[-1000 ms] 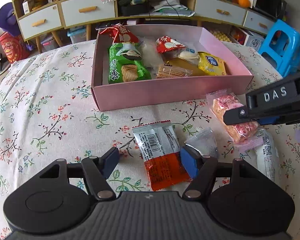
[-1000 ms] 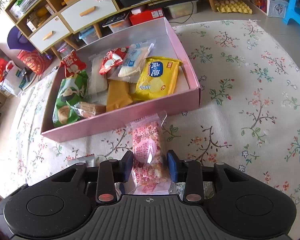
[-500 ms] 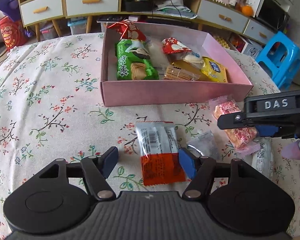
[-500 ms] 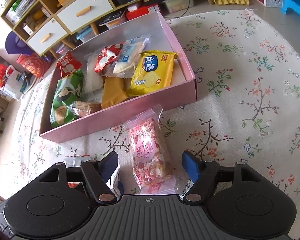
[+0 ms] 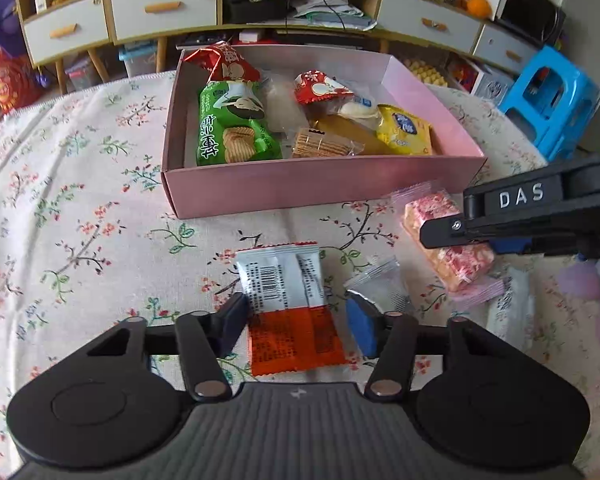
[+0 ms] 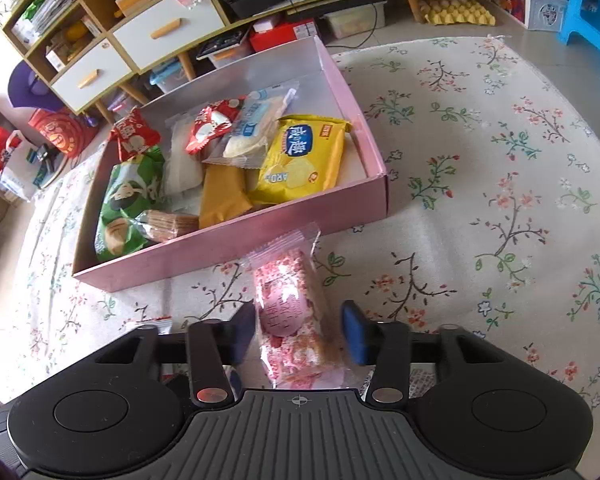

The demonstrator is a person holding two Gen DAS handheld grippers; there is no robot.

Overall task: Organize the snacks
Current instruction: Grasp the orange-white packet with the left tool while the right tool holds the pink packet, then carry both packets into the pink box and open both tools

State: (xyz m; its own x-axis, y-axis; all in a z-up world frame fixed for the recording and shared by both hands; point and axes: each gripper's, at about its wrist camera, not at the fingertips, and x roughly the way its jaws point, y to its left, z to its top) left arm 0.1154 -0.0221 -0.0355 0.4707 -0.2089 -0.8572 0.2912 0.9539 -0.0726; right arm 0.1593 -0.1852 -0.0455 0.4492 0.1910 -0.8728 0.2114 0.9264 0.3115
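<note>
A pink box (image 5: 320, 184) on the floral tablecloth holds several snack packets; it also shows in the right wrist view (image 6: 236, 236). My left gripper (image 5: 298, 322) is open, its fingers either side of a silver and orange packet (image 5: 290, 304) lying flat. A small silver packet (image 5: 380, 284) lies by the right finger. My right gripper (image 6: 300, 332) is open around a pink speckled snack bar (image 6: 296, 316), which lies on the cloth; the bar also shows in the left wrist view (image 5: 448, 252) under the right gripper's finger (image 5: 452, 232).
A white packet (image 5: 508, 304) lies right of the pink bar. Inside the box are a green biscuit bag (image 5: 230, 128), a yellow chip bag (image 6: 304, 160) and red packets. Shelving, drawers and a blue stool (image 5: 548, 96) stand beyond the table.
My right gripper opened from the pink bar, then narrowed a little around it. My left gripper closed in slightly around the silver and orange packet.
</note>
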